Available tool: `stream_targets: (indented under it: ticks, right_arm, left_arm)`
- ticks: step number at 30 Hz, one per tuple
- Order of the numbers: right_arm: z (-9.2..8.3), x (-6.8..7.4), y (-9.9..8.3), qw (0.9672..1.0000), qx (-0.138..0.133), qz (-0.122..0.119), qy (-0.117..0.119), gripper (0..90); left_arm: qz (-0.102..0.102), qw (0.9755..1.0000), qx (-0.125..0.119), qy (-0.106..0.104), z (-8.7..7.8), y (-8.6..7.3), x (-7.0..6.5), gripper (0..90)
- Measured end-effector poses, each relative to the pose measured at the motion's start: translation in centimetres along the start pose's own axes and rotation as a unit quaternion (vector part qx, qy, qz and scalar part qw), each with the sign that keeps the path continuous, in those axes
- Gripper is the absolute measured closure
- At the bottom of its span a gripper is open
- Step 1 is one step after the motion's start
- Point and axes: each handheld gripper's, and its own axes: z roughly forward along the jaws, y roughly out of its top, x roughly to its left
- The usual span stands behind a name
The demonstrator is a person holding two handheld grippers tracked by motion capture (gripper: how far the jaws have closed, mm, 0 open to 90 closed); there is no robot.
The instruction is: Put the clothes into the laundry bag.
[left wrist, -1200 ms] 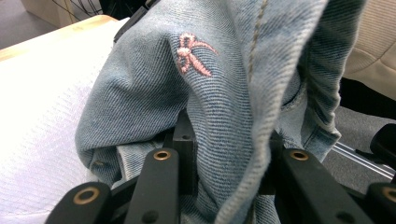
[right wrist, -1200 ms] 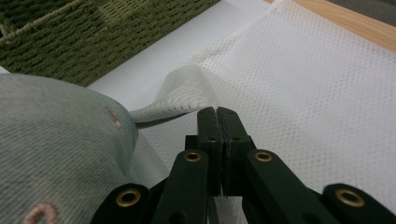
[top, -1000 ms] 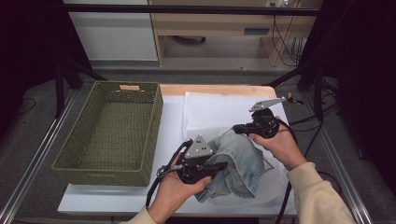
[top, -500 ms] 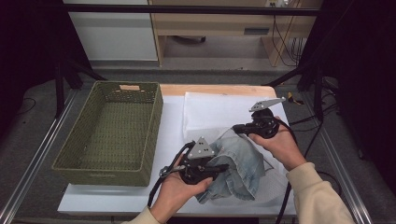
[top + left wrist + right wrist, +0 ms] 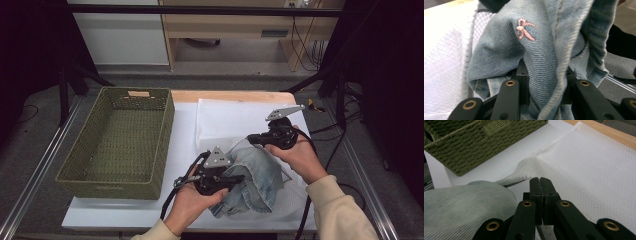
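The jeans (image 5: 255, 182) hang bunched near the table's (image 5: 125, 212) front edge, inside a white bag (image 5: 235, 122). The left gripper (image 5: 232, 179) clamps a denim fold, the garment just right of it, its long axis running front to back. The right gripper (image 5: 540, 182), jaws together, pinches the bag's rim behind.

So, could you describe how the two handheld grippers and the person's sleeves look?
Both the left gripper and the right gripper are black, each topped by a grey three-cornered plate and trailing a black cable. Up close, their jaws are flat black bars joined by brass-coloured rivets. The person wears a cream long sleeve on the right arm; a matching cuff shows at the left.
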Motion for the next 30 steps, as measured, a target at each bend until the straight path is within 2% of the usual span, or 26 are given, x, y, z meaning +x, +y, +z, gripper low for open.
stream_targets:
  ticks: [8, 19, 23, 30]
  right_arm:
    - [-0.1, 0.2, -0.1, 1.0, -0.001, -0.001, 0.003, 89.2]
    - [-0.6, 0.5, -0.2, 1.0, 0.0, -0.001, 0.002, 89.2]
    - [-0.7, 0.8, -0.1, 1.0, 0.004, -0.002, -0.001, 89.2]
    - [-0.9, 1.2, 0.1, 0.9999, 0.009, -0.003, -0.004, 89.3]
  left_arm:
    - [0.001, 0.9999, 0.013, 0.011, 0.9, -0.5, 0.5, 68.4]
    - [0.001, 0.9994, 0.019, 0.028, 0.6, -1.0, 1.0, 68.3]
    - [0.009, 0.9988, 0.028, 0.038, 0.6, -1.2, 1.1, 68.4]
    - [0.006, 0.9987, 0.028, 0.041, 0.9, -1.5, 1.5, 68.3]
